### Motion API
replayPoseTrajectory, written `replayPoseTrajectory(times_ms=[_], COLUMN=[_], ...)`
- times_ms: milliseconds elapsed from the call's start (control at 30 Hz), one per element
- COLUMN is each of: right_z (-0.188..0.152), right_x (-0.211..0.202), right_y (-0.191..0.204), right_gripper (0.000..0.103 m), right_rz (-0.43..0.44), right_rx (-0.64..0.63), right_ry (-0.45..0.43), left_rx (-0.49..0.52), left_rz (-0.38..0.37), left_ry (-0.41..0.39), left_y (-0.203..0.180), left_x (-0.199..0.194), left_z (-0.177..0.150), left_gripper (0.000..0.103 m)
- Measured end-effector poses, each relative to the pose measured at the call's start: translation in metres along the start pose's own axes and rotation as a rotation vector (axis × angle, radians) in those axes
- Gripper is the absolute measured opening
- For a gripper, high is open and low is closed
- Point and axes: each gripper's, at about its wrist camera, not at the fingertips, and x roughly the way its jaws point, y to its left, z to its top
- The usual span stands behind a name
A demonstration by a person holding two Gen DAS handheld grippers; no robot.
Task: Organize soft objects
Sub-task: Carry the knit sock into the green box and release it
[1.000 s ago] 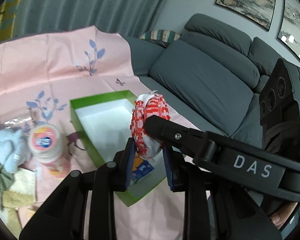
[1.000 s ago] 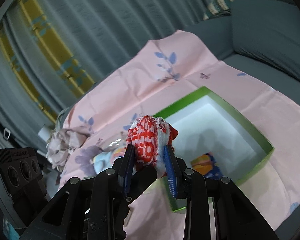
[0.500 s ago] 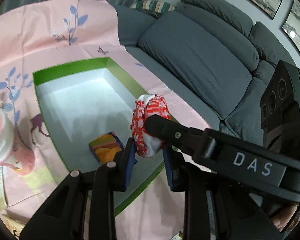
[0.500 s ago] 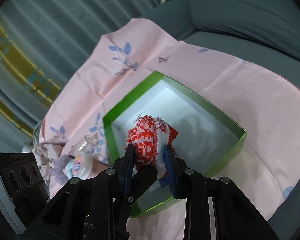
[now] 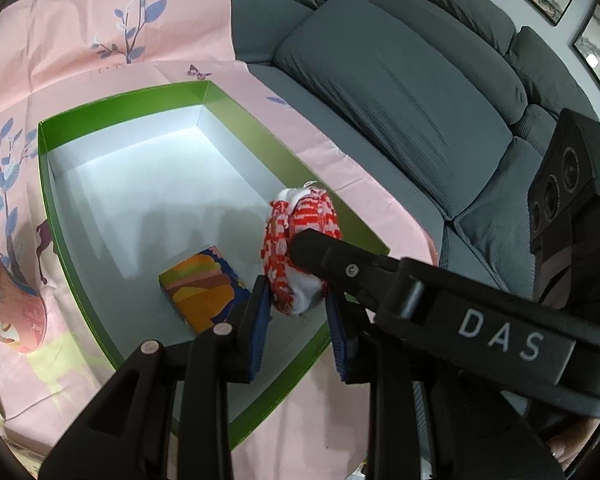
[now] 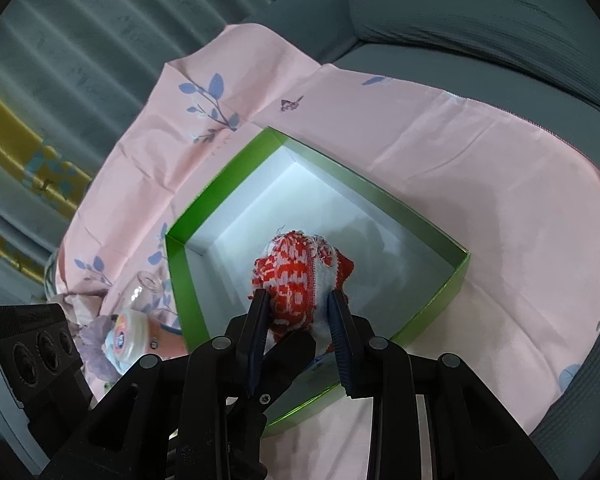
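together, left tongs [image 5: 296, 312] and right tongs [image 6: 298, 320] were both clamped on the red-and-white knitted fabric bundle [image 6: 300, 276] above the green-walled white-floored box [image 5: 120, 100], near a colourful small packet [image 5: 202, 286].

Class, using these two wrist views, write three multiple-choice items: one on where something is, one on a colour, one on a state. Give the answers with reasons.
1. Where does the multicoloured block lie?
A. on the sofa
B. inside the box
C. on the pink cloth

2. What colour are the box's outer walls and rim?
A. green
B. blue
C. yellow

3. What is the state of the red-and-white knitted bundle?
A. lying flat on the box floor
B. pinched by both tongs above the box
C. draped over the sofa back

Answers: B, the multicoloured block rests on the white floor of the box; A, its rim shows bright green; B, the left tongs and right tongs both grip the red-and-white knitted bundle over the box.
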Motion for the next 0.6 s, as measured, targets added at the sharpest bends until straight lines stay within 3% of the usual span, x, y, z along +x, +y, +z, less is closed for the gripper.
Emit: replayPoseTrajectory(times_ms=[600], right_z=[0.000], right_x=[0.014], right_y=[0.001], right_gripper=[0.032], right_rz=[-0.063], right_rx=[0.004], right_ry=[0.048], left_rx=[-0.048], left_rz=[0.020], left_ry=[0.066], left_y=[0.010], left_x=[0.012], left_z=[-0.003], left_gripper=[0.027])
